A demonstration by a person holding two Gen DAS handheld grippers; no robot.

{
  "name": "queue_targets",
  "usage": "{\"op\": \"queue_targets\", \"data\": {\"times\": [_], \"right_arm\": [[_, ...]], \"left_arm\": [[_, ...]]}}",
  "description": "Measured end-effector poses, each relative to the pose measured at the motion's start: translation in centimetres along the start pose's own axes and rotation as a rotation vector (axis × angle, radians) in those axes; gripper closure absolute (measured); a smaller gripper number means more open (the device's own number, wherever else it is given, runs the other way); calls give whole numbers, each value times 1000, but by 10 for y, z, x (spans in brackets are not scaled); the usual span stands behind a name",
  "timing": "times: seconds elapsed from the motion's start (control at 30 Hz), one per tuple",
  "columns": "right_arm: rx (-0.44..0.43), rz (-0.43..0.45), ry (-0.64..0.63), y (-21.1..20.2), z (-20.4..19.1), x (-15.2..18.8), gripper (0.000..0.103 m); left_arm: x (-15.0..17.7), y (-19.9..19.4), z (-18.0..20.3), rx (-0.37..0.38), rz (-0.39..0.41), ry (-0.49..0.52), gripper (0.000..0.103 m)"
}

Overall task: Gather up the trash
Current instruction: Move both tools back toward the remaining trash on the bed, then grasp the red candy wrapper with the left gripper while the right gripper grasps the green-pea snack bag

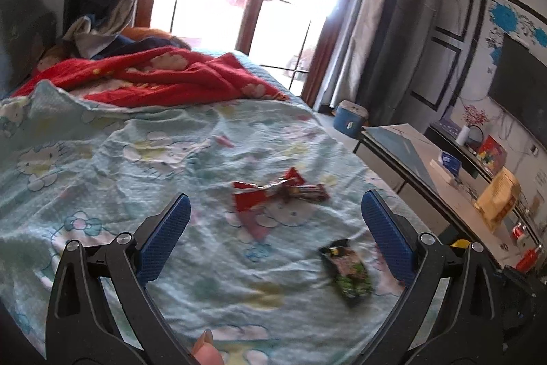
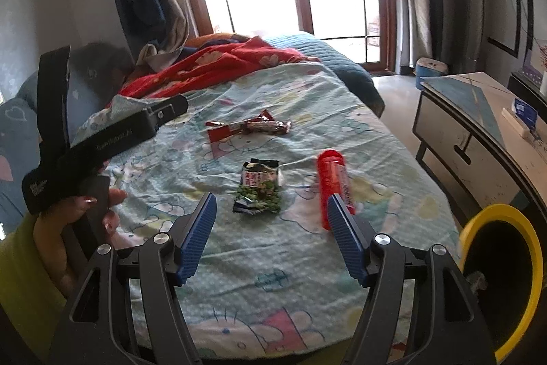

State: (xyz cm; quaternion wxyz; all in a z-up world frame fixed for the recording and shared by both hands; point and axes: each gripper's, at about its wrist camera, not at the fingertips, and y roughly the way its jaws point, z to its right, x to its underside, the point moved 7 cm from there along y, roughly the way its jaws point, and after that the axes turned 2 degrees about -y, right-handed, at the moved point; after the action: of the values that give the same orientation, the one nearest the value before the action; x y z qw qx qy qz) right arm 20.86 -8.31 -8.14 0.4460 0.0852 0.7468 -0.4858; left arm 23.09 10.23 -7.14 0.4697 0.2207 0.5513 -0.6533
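Trash lies loose on the bed's pale cartoon-print cover (image 2: 259,265), three pieces in all, and the one nearest either tool is the green snack packet (image 2: 258,192). The right gripper (image 2: 271,240) hangs over the near end of the bed with its blue pads spread wide and nothing between them; the packet sits just ahead of the gap, a little left of centre, flat on the cover, its long axis running roughly away from the gripper. A straight push forward and down would likely bring the pads to either side of it.

Just beside the right pad lies a red bottle (image 2: 333,187), on its side, long axis also pointing away and tilted slightly; it is close enough that the pad could nudge it and set it rolling. Further up the bed a red torn wrapper (image 2: 249,127) stretches crosswise.

The left gripper (image 1: 275,228) is likewise spread and empty. From its view the red torn wrapper (image 1: 280,190) lies ahead near the centre of the gap, while the green snack packet (image 1: 347,272) lies just inside its right pad.

A yellow-rimmed bin (image 2: 502,279) stands at the bed's right edge, nearest the right hand. A crumpled red blanket (image 2: 218,64) lies well beyond, and a low table (image 2: 478,139) stands clear on the right.
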Motion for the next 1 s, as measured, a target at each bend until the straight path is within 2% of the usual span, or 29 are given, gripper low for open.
{"op": "queue_targets", "data": {"times": [0.17, 0.3, 0.5, 0.7, 0.77, 0.8, 0.93, 1.0], "right_arm": [[-2, -38, -20, 29, -5, -3, 38], [-5, -87, -17, 56, -8, -4, 38], [-20, -161, -16, 95, -13, -1, 38], [29, -195, -24, 121, -7, 7, 38], [24, -192, -36, 122, -9, 7, 44], [7, -200, -31, 123, -12, 9, 51], [32, -191, -63, 124, -18, 14, 57], [36, -185, -74, 122, -20, 15, 59]], "left_arm": [[-2, 22, -19, -6, -49, -21, 12], [0, 43, -27, 1, -96, -19, 32], [3, 76, -30, 55, -159, -27, 49], [4, 100, -31, 114, -205, -61, 53], [6, 107, -30, 134, -220, -86, 60], [7, 110, -31, 135, -226, -97, 64], [10, 116, -31, 148, -248, -132, 78], [12, 115, -31, 156, -252, -135, 89]]}}
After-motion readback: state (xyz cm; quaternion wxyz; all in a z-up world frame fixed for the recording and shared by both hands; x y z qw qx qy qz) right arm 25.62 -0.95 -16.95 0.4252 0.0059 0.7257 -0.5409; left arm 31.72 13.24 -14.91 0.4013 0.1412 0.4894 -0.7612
